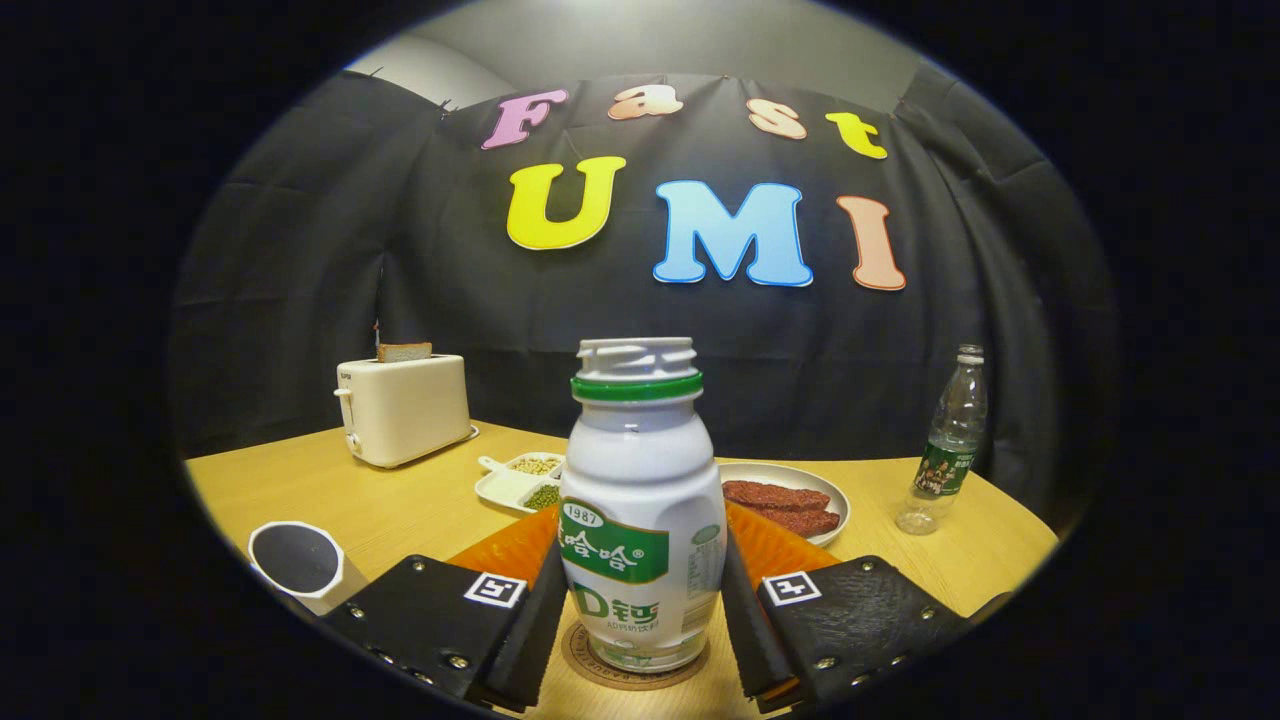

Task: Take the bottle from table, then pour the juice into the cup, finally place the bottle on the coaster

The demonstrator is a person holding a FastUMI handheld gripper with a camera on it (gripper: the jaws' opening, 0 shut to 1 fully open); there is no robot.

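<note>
I see the bottle standing upright on the coaster on the worktop, uncapped. My claw brackets it, fingers close at both sides; actual contact I cannot tell. The cup sits left of the fingers.

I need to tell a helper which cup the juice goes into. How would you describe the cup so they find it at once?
Start at the white toaster at the far side of the wooden table, then come toward the hand-held gripper, whose fingers flank the white bottle standing on the round coaster. The cup stands just beside one finger: white outside, dark inside, the only open cup there.
</note>
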